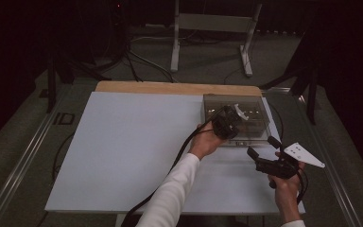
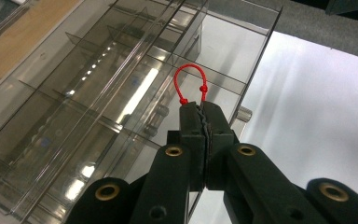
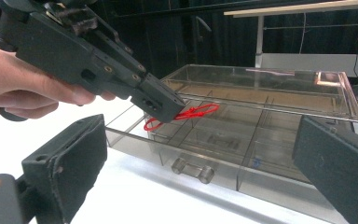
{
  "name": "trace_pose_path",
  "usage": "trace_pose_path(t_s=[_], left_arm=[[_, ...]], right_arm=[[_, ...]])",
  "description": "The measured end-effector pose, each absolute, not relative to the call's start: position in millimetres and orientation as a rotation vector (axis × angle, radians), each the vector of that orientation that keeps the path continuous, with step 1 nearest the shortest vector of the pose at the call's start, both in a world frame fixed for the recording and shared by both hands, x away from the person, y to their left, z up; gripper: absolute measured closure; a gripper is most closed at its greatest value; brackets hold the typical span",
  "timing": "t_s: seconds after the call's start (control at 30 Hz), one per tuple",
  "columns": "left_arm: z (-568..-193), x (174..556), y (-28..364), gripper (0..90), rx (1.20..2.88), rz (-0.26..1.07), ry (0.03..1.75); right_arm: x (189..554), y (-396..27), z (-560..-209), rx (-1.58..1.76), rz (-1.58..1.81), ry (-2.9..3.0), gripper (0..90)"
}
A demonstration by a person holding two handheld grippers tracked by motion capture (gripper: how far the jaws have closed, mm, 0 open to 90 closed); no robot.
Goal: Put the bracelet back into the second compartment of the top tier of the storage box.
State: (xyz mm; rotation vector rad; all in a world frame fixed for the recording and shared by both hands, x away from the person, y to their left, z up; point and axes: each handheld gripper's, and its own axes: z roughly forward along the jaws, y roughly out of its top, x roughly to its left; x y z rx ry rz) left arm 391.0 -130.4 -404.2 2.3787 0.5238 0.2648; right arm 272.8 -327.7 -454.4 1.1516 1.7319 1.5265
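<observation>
Left claw (image 2: 204, 109) clenched on a red loop (image 2: 189, 79), jaws pressed together with the cord pinched at their tips. In left gripper view, loop standing up from the tips as a small arch, with a knot on each side just above the jaws. In right gripper view, same loop (image 3: 182, 115) lying flatter, stretched from the tip of left claw (image 3: 168, 109) across the front row of compartments. Held just over the front part of the box (image 2: 121, 84), over its open compartments; cannot tell if the cord touches a divider.

Box clear and smoky, split by thin walls into many compartments, lid raised behind and seen almost level in right gripper view. Small clear latch (image 3: 193, 170) on the front wall. In high view, box (image 1: 260, 106) sitting at the far right of the tabletop (image 1: 132, 142), near the wooden edge (image 1: 170, 88), with left claw (image 1: 234, 117) above it and the left hand (image 1: 207, 142) coming in across the white surface, white sleeve (image 1: 170, 194) behind it.

Right claw (image 1: 261, 147) released, jaws wide apart with nothing between them, held near the front right corner of the box, apart from it. In right gripper view, its two black pads (image 3: 74, 163) at both sides of the picture, box between them farther off. Grey plate (image 1: 302, 155) on top of this gripper, right hand (image 1: 286, 182) below.
</observation>
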Motion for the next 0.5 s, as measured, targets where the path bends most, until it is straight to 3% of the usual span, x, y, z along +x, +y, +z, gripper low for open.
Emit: trace_pose_path(t_s=[0.5], left_arm=[[-408.8, 395.9, -137.0, 90.0, 2.373, 0.261, 0.562]], right_arm=[[272.2, -329.0, -453.9, 1.156, 1.531, 1.726, 3.3]])
